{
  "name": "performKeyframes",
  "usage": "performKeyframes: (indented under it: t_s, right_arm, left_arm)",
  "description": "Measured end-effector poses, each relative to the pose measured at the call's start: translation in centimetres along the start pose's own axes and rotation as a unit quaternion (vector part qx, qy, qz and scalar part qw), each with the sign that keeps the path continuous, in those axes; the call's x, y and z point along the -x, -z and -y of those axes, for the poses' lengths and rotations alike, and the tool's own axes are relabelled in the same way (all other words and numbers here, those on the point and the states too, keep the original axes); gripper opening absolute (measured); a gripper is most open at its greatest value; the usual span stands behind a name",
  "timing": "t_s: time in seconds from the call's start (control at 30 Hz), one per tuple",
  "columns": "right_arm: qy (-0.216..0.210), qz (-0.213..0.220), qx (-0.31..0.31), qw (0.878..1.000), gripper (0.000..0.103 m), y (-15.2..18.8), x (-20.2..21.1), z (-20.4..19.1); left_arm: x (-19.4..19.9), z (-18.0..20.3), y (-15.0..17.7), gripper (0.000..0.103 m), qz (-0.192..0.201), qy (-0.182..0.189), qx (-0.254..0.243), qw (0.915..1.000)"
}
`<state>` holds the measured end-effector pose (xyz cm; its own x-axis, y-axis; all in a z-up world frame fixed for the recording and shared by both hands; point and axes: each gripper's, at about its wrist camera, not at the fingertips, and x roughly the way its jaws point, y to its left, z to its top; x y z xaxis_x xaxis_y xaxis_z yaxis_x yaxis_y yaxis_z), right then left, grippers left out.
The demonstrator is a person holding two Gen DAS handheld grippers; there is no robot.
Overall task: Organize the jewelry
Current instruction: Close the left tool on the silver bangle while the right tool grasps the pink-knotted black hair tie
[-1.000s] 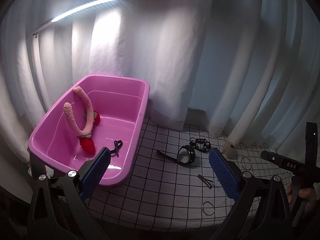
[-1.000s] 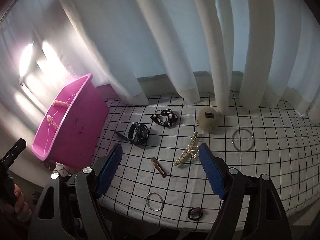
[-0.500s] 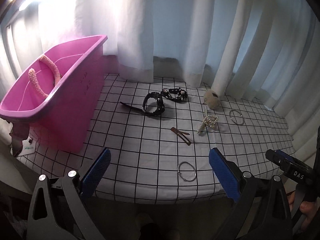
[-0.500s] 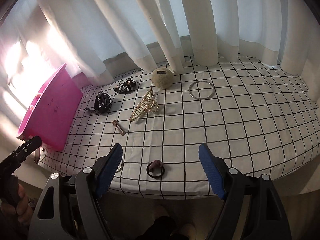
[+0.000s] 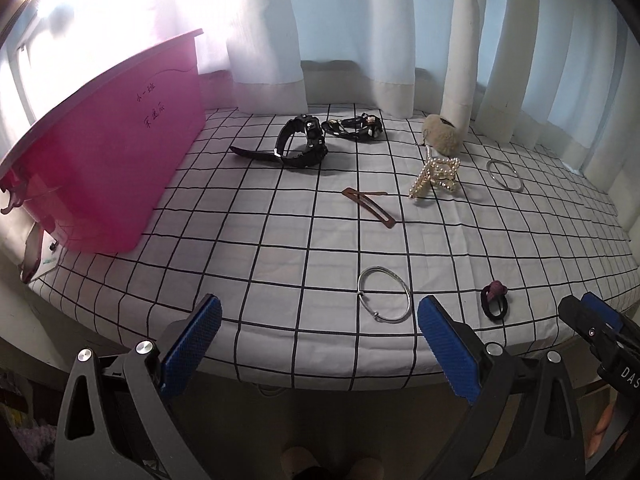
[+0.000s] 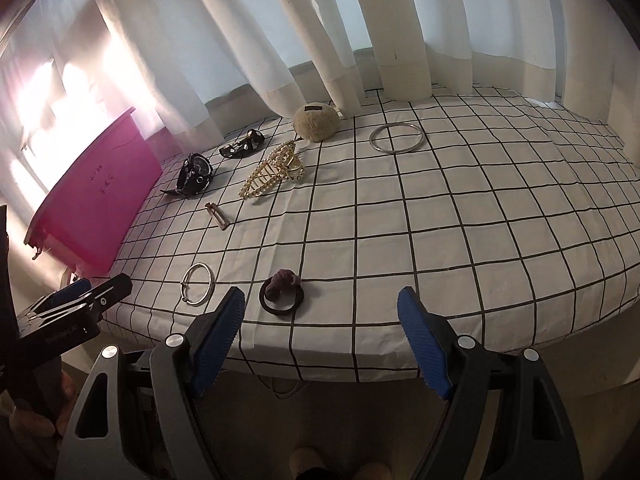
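Both grippers (image 5: 318, 338) (image 6: 320, 326) spread, table edge (image 6: 360, 376)

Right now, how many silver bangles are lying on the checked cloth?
2. One silver bangle lies near the front edge, beside the black hair tie. The other lies at the back, right of the fluffy pompom. None seem hidden.

Bin (image 5: 120, 152): at the tabletop's (image 5: 280, 248) left end.
Watch (image 5: 298, 146): far side, right of the bin; strap piece (image 5: 352, 128) just right of it.
Pompom (image 5: 442, 136): far back, claw clip (image 5: 434, 176) before it.
Far bangle (image 5: 505, 175): right of the clip.
Barrette (image 5: 370, 208): centre.
Near bangle (image 5: 384, 300): front edge, hair tie (image 5: 495, 300) to its right.
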<state>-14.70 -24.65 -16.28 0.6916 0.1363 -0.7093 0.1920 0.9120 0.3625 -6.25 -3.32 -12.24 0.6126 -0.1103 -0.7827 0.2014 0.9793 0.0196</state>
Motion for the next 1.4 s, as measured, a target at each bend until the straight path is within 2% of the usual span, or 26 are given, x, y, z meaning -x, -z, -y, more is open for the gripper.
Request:
performKeyframes:
  t_s: [0.2,0.43,0.77,1.13,1.4]
  right_arm:
    - [0.005,0.046,0.019,0.999,0.075,1.2,-1.6,-0.8]
    - [0.014,0.079,0.064,0.995,0.075,2.5,-3.2,-2.3]
    - [0.027,0.097,0.096,0.990,0.075,2.8,-4.5,-3.4]
    - [0.064,0.118,0.118,0.984,0.075,3.2,-5.6,-3.6]
    - [0.092,0.116,0.143,0.978,0.075,3.6,-6.6,-4.1]
  left_arm:
    - [-2.5,0.9,1.3,0.097,0.030,0.006,-0.022,0.9993]
    - [-4.5,1.8,2.4,0.097,0.052,0.020,-0.030,0.9980]
    - [-5.3,1.8,2.5,0.097,0.081,0.032,-0.039,0.9954]
    - [-6.3,2.1,2.4,0.097,0.091,0.031,-0.035,0.9948]
    - [-7.1,2.3,2.4,0.097,0.088,0.023,-0.032,0.9953]
